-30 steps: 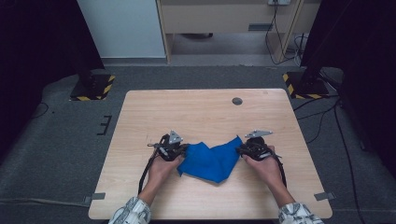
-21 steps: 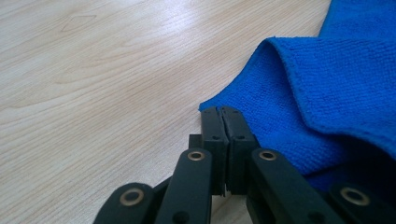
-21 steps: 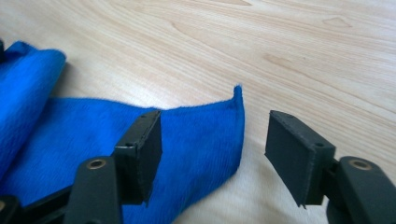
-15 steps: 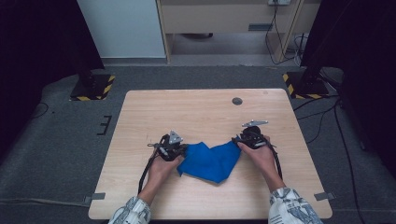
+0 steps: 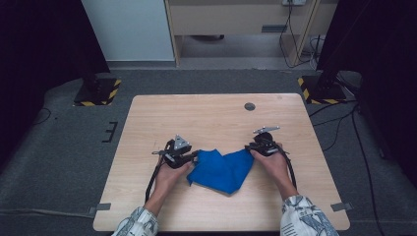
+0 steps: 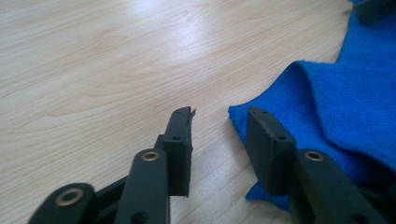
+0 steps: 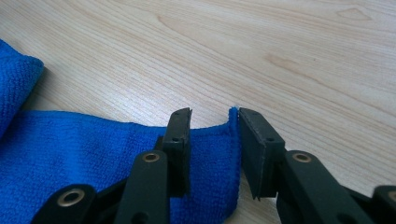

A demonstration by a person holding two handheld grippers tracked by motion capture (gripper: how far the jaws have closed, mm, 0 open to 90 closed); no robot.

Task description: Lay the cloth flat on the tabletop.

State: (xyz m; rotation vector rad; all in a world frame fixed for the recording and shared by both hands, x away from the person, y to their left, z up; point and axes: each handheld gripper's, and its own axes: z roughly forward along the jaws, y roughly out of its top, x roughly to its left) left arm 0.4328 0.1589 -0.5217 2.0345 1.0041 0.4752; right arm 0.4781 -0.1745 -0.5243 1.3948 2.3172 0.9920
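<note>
at the left of the desk [image 5: 147,118] sits our left hand-held gripper [image 5: 193,156], low over the wood, near the front edge. its jaws have just been opening and now stand apart, one over bare wood and one lying on the near corner of the blue cloth [image 6: 345,107], so nothing is pinched between them. that corner looks let go.

the blue cloth [image 5: 222,169] lies crumpled in the middle of the desk's front half, between our two hands. we judge it light, soft and limp: it will sag and fold wherever it isn't held, and it won't slide far on the wood because the fabric looks nubbly. it isn't fragile. the best places to take hold look like the corners and hemmed edges, where a thin layer stands off the surface; the bunched middle would give us several layers at once.

further right is our right hand-held gripper [image 5: 259,146], at the cloth's far right corner. its jaws have just been closing, with the raised hem of the blue cloth [image 7: 116,154] between them, but a gap is left and the pads don't yet press on both sides, so we call it apart, not clamped.

around it there is little: a small dark round spot [image 5: 250,106] near the far edge, well apart from the cloth. nothing on the desk blocks either hand; only the trailing cables by our wrists could drag over the fabric.
</note>
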